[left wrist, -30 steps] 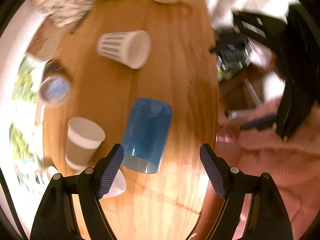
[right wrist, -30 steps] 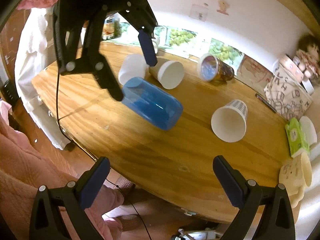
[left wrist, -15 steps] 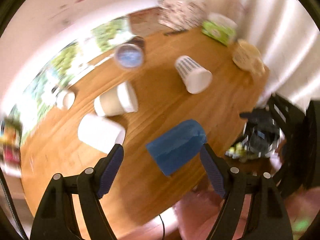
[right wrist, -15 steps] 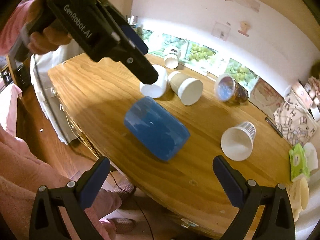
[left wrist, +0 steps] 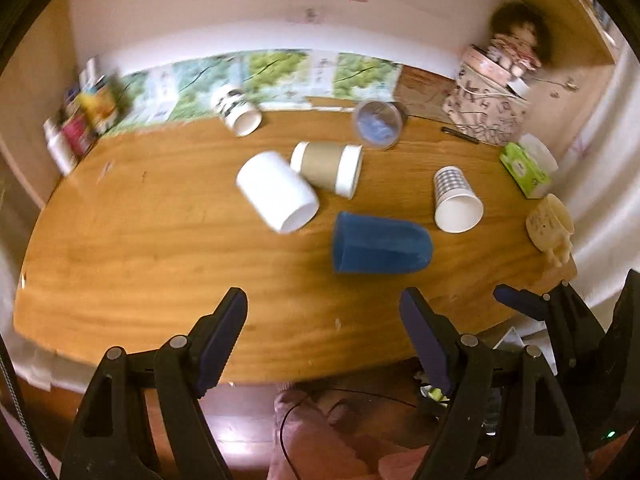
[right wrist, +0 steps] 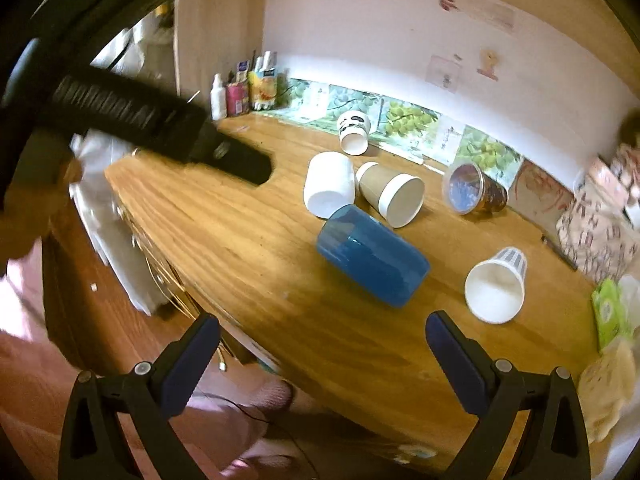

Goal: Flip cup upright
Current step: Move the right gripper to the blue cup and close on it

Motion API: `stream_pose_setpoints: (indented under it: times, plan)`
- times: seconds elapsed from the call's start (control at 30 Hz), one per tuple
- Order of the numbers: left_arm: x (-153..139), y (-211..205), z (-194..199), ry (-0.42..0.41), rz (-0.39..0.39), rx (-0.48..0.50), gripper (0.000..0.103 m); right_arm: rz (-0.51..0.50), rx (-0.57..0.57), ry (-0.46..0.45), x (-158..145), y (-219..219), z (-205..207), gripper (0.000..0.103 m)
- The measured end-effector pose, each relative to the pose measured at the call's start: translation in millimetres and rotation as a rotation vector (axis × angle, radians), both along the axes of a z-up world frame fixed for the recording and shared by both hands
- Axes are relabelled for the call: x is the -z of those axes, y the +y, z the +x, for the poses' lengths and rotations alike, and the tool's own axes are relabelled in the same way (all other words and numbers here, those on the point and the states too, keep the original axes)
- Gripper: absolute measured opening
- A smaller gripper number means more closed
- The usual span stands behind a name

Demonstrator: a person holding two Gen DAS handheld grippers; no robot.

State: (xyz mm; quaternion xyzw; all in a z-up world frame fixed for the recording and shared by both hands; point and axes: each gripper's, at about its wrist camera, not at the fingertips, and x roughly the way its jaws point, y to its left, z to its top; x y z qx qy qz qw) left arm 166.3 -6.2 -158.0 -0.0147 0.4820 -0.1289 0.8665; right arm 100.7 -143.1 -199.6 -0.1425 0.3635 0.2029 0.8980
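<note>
A blue plastic cup [left wrist: 382, 244] lies on its side near the front of the wooden table [left wrist: 160, 240]; it also shows in the right wrist view [right wrist: 372, 256]. A white cup [left wrist: 278, 196], a brown paper cup [left wrist: 328, 166], a white paper cup [left wrist: 456, 200] and others also lie on their sides. My left gripper [left wrist: 324, 332] is open and empty, in front of the table edge, apart from the blue cup. My right gripper [right wrist: 322, 356] is open and empty, short of the blue cup. The left gripper's body [right wrist: 160, 132] shows at upper left in the right wrist view.
A green tissue pack [left wrist: 524, 168], a cream mug [left wrist: 550, 224] and a patterned bag [left wrist: 484, 108] stand at the table's right. Bottles [right wrist: 244, 92] stand at the back left corner. A pen [left wrist: 460, 135] lies by the bag. The floor lies below the front table edge.
My left gripper has pulled back from over the blue cup and swung round to face the wall. The right gripper has shifted slightly. The cups have not moved.
</note>
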Motion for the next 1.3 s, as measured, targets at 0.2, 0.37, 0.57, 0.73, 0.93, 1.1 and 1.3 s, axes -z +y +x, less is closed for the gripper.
stream_pose_setpoints:
  times: [0.2, 0.37, 0.57, 0.73, 0.93, 1.1, 1.3]
  plan:
    - [3, 21, -26, -0.017, -0.037, -0.125, 0.082, 0.047, 0.022, 0.014, -3, -2, -2, 0.103]
    - [5, 37, -34, -0.039, -0.094, -0.214, 0.082, 0.012, -0.043, 0.022, -5, -2, 0, 0.103]
    - [13, 44, -36, -0.018, -0.167, -0.275, 0.082, -0.078, -0.143, 0.036, -8, 2, 14, 0.103]
    - [21, 43, -33, 0.011, -0.223, -0.296, 0.082, -0.134, -0.191, 0.032, -12, 6, 38, 0.103]
    - [30, 46, -24, 0.046, -0.283, -0.325, 0.082, -0.215, -0.274, 0.046, -10, 15, 68, 0.103]
    - [39, 48, -14, 0.085, -0.306, -0.339, 0.082, -0.288, -0.325, 0.077, 3, 25, 90, 0.103]
    - [47, 56, -4, 0.119, -0.318, -0.366, 0.082, -0.351, -0.379, 0.147, 26, 41, 113, 0.098]
